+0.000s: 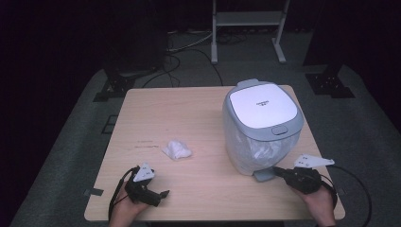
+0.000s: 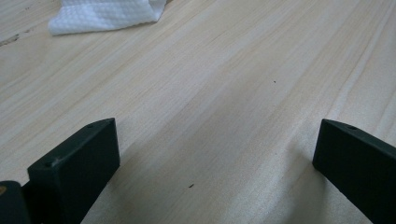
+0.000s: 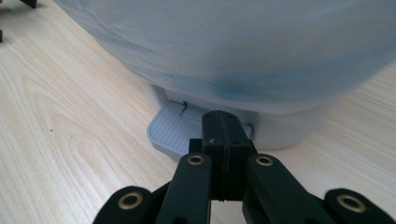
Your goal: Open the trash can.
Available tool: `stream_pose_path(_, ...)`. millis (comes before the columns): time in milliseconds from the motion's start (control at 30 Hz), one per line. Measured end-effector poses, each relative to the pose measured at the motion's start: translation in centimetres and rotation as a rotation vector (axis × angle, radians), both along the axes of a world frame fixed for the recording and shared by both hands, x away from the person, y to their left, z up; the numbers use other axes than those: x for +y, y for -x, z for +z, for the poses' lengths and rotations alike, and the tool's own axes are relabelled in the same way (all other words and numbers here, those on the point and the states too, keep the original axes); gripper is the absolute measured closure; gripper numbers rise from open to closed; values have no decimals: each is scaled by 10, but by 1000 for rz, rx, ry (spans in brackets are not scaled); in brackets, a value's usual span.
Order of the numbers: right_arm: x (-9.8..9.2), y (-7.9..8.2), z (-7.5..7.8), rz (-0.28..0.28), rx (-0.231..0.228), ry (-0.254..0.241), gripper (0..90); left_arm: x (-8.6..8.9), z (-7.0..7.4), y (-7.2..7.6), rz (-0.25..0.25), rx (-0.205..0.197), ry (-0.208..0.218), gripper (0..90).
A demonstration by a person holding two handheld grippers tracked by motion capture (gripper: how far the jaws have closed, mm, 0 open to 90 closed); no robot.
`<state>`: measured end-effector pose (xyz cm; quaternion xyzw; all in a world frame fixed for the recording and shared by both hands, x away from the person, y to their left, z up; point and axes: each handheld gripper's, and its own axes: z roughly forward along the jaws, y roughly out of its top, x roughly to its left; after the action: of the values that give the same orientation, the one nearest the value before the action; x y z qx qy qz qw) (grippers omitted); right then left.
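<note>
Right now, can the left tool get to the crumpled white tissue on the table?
Probably yes: the left tool is open, and bare table lies between it and the tissue; nothing stands in the way.

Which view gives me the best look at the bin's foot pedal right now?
The right gripper view: the ribbed grey foot pedal sits close up at the bin's base, just beyond the shut right claw. The high view shows it small, partly hidden. The left gripper view looks across bare table.

My light wooden bench (image 1: 198, 109) stands on grey carpet (image 1: 75, 137). Beyond it: a white metal frame (image 1: 248, 28), black cables (image 1: 189, 52), dark surroundings.
</note>
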<state>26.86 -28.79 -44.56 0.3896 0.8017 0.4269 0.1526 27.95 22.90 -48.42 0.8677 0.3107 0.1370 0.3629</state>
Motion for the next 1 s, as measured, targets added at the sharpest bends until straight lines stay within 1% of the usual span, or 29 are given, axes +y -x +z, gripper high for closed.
stream_pose_path(33,3,-1,-1,8,3,0,897,0,0,0,0,0,0,0)
stream_pose_path(367,12,-7,-6,30,30,-3,897,0,0,0,0,0,0,0)
stream_pose_path(600,15,-11,-11,35,48,-23,897,0,0,0,0,0,0,0)
stream_pose_path(700,17,-11,-13,36,51,-16,898,0,0,0,0,0,0,0)
stream_pose_path(833,18,-12,-14,37,50,-25,898,0,0,0,0,0,0,0)
stream_pose_path(1000,20,-12,-16,38,37,-7,899,0,0,0,0,0,0,0)
